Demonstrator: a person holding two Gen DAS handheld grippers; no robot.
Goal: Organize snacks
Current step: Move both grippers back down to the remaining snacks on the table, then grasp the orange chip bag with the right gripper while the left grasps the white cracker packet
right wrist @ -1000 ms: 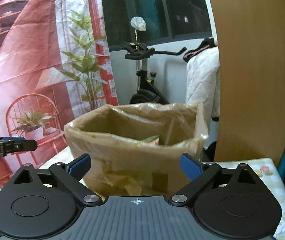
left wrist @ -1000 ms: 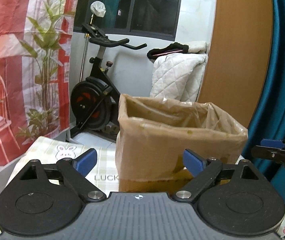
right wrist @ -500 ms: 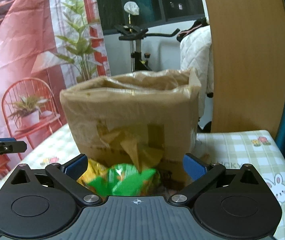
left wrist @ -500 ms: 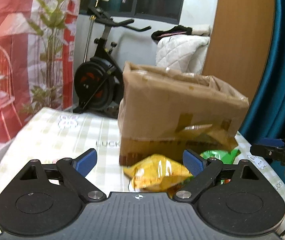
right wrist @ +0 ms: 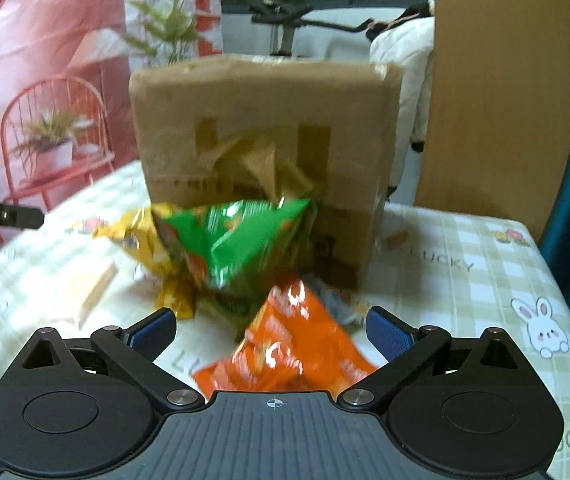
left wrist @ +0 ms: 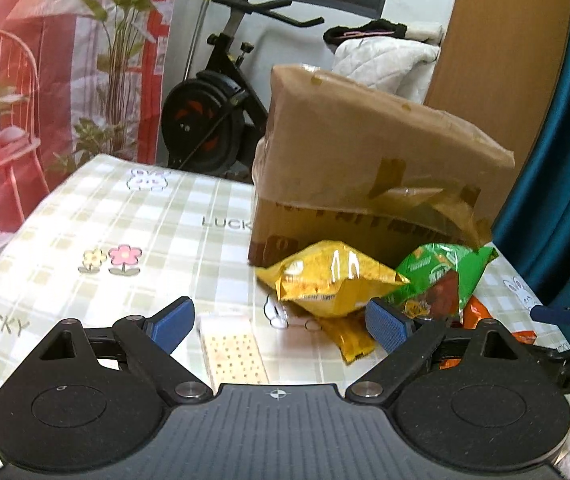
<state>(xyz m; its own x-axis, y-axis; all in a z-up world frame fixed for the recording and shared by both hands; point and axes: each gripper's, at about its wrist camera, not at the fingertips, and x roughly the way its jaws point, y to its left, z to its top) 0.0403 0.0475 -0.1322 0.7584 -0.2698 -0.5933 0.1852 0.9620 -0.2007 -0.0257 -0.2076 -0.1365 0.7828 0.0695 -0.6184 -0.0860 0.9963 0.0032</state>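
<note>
- Left wrist view: I am seeing my left gripper (left wrist: 279, 322) holding its jaws wide apart, gripping nothing and touching nothing; its blue pads (left wrist: 171, 322) are hanging above the checked tablecloth (left wrist: 85, 216).
- Between those pads a flat cracker packet (left wrist: 232, 354) is lying on the cloth, and a yellow snack bag (left wrist: 325, 280) is sitting just past it, leaning against a green snack bag (left wrist: 443, 276).
- The cardboard box (left wrist: 365, 168) is standing right behind both bags (from this low angle I cannot tell what it contains).
- My right gripper (left wrist: 565, 334) is showing at the right edge, too partial here to judge.
- Right wrist view: I am seeing the right gripper (right wrist: 271, 330) with its jaws spread wide too, clamping nothing.
- An orange snack bag (right wrist: 289, 344) is lying on the tablecloth (right wrist: 465, 288) between its pads, though I cannot tell whether they touch it.
- The green bag (right wrist: 241, 240) and yellow bag (right wrist: 145, 244) are resting just beyond, against the box (right wrist: 261, 132), whose inside is hidden here as well.
</note>
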